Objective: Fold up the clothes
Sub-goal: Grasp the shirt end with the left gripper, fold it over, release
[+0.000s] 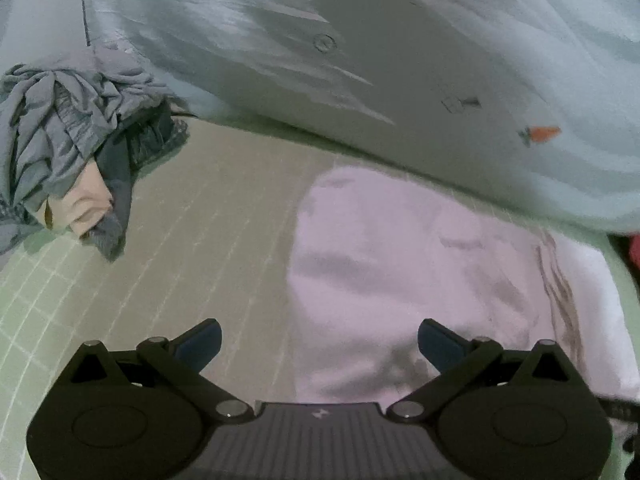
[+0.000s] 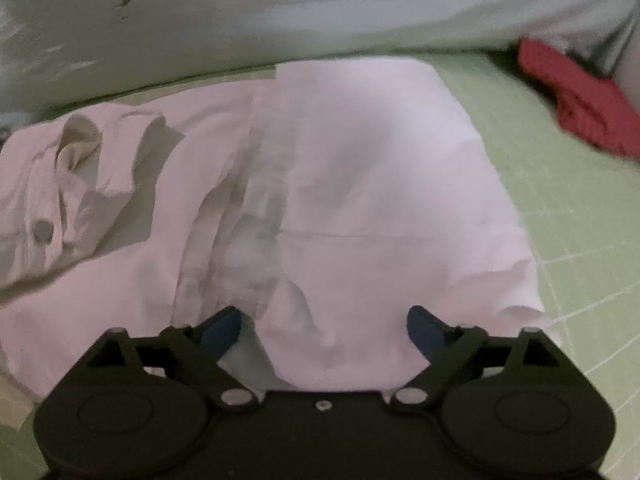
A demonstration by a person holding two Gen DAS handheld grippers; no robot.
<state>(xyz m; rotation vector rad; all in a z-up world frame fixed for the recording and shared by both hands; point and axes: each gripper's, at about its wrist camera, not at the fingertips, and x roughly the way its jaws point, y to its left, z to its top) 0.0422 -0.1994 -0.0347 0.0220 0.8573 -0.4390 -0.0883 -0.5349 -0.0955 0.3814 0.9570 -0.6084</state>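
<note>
White shirt (image 2: 360,184) blurred, its near edge behind right claw (image 2: 324,330).

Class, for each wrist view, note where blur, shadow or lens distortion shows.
Left wrist view: the patterned bedding is streaked with motion blur, and the frame corners go black; right wrist view: the white shirt is soft-focused, with dark shadows in its crumpled folds.
</note>
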